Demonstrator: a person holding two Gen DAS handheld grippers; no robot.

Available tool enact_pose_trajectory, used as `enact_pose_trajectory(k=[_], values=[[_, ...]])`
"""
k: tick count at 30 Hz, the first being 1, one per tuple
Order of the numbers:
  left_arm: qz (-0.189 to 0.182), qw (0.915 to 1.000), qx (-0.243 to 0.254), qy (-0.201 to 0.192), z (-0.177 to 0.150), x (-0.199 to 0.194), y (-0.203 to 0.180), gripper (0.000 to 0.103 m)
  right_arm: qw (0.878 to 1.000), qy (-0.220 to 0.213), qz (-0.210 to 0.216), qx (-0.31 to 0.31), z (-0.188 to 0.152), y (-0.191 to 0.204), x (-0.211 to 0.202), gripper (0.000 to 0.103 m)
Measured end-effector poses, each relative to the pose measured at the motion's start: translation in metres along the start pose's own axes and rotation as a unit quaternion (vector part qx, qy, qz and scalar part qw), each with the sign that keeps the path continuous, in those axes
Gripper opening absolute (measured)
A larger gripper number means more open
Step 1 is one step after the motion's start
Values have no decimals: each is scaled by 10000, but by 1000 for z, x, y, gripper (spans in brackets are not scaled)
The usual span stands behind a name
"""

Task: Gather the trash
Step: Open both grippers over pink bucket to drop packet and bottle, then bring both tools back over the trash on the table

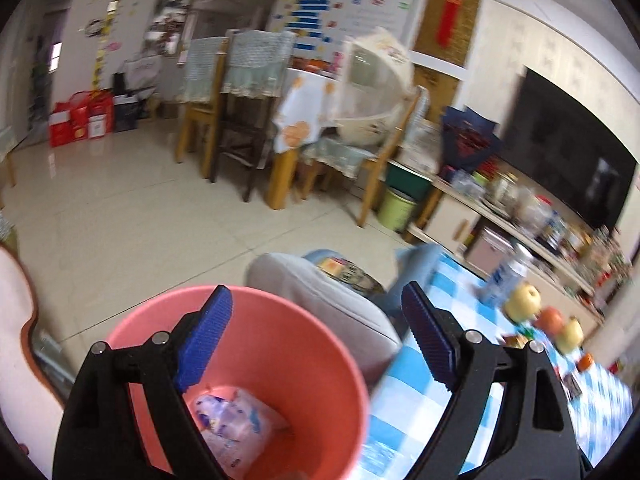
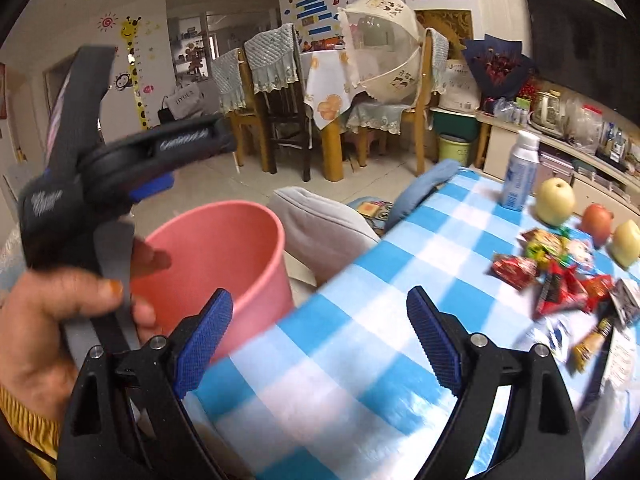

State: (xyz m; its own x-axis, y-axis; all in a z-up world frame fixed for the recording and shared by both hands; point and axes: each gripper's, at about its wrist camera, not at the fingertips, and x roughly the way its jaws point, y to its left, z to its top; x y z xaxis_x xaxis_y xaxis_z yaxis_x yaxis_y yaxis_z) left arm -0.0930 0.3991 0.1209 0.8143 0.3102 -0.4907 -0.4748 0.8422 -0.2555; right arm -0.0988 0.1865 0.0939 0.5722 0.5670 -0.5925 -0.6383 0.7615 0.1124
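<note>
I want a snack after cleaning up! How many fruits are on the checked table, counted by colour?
Yellow fruit: 2, one beside the white bottle, one near the picture's right edge
Red-orange fruit: 1, between them
Total: 3

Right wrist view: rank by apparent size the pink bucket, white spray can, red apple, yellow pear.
1. Pink plastic bucket, largest, though nearest the camera.
2. White spray can with blue label.
3. Round yellow pear.
4. Red apple, only slightly smaller than the pear; nearly alike.
</note>
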Motion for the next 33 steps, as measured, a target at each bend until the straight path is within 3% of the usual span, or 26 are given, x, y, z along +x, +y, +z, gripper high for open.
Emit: enact_pose_trajectory(k=[11, 33], values=[[-625, 9949, 788, 109, -23, -4, -73, 87, 9985, -232, -376, 318, -32, -40, -46, 96], [-1200, 9619, 2390, 562, -83, 2, -167, 84, 9937, -394, -519, 914, -51, -102, -101, 97]])
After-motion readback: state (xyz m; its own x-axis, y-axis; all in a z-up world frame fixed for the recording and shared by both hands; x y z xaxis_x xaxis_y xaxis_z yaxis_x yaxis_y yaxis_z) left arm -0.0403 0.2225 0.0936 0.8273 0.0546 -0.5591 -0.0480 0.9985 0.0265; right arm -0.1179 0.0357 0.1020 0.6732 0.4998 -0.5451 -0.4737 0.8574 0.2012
